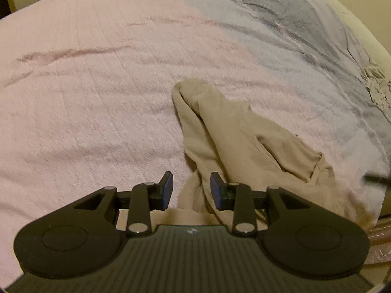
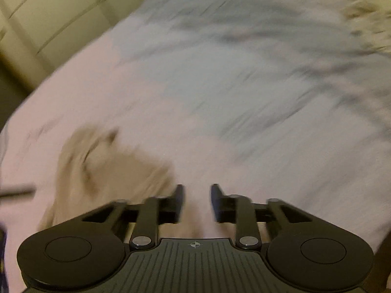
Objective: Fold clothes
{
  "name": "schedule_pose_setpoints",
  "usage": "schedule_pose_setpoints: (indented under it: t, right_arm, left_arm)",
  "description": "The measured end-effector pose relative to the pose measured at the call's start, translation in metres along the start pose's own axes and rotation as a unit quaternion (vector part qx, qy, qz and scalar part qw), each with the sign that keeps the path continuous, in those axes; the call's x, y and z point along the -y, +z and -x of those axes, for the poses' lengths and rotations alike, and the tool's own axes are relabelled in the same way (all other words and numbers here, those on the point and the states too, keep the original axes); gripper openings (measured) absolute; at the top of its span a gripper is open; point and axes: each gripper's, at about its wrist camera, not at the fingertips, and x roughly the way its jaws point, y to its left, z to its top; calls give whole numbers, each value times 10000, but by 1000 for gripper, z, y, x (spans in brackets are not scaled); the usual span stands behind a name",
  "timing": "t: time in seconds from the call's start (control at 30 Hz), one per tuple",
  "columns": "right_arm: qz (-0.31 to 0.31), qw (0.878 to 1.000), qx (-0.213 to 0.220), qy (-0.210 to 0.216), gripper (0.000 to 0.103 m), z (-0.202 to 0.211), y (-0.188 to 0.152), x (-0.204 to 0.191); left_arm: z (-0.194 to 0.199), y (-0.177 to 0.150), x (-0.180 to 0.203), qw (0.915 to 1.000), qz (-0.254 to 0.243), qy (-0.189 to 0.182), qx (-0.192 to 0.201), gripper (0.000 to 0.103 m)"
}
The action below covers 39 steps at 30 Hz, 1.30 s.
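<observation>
The fold has barely begun — this looks like the approach, with both grippers coming in to take hold of the garment (image 1: 244, 141) before spreading it flat.

The left gripper (image 1: 191, 189) hangs just over the near end of the cloth, its jaws parted with fabric showing in the gap between them but not pinched; the pads stand clear of it. The right gripper (image 2: 197, 201) is released too, jaws apart over bare bedspread (image 2: 220, 97), the garment (image 2: 105, 161) lying off to its left, near but not between the fingers. That view is badly blurred, so finer detail is lost.

The garment is beige, soft and thin, heaped in a long crumpled wedge on the pink part of the bedspread (image 1: 85, 97), close to the near edge. A pocket-like opening or hem gapes on its right side; it may be trousers or shorts, though I cannot tell for sure.

Next, each gripper likely needs a clean edge or corner — waistband or hem — pinched through one layer only, then drawn apart to lay the cloth flat.
</observation>
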Motion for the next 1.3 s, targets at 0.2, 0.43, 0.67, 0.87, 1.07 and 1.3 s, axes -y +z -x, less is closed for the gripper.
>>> schedule_pose_setpoints:
  t: [0.2, 0.43, 0.67, 0.87, 1.07, 1.3]
  right_arm:
    - [364, 9975, -602, 74, 33, -42, -33, -31]
    - [362, 9971, -652, -134, 1, -56, -47, -33]
    - [464, 9959, 210, -752, 0, -9, -28, -17]
    - [547, 9800, 1202, -1489, 0, 36, -10, 1]
    - [-913, 9868, -583, -1204, 1, -22, -28, 59]
    - [-2142, 9755, -316, -384, 54, -20, -36, 83]
  left_arm:
    - [-12, -16, 0, 9998, 0, -68, -205, 29]
    - [-15, -25, -5, 9996, 132, -68, -247, 29]
    - [-9, -20, -12, 9996, 230, -34, -131, 28]
    - [-4, -9, -11, 9996, 114, -221, 120, 28]
    - [-27, 28, -5, 9983, -302, -432, 261, 31]
    - [-88, 89, -29, 9945, 91, -1017, 234, 48]
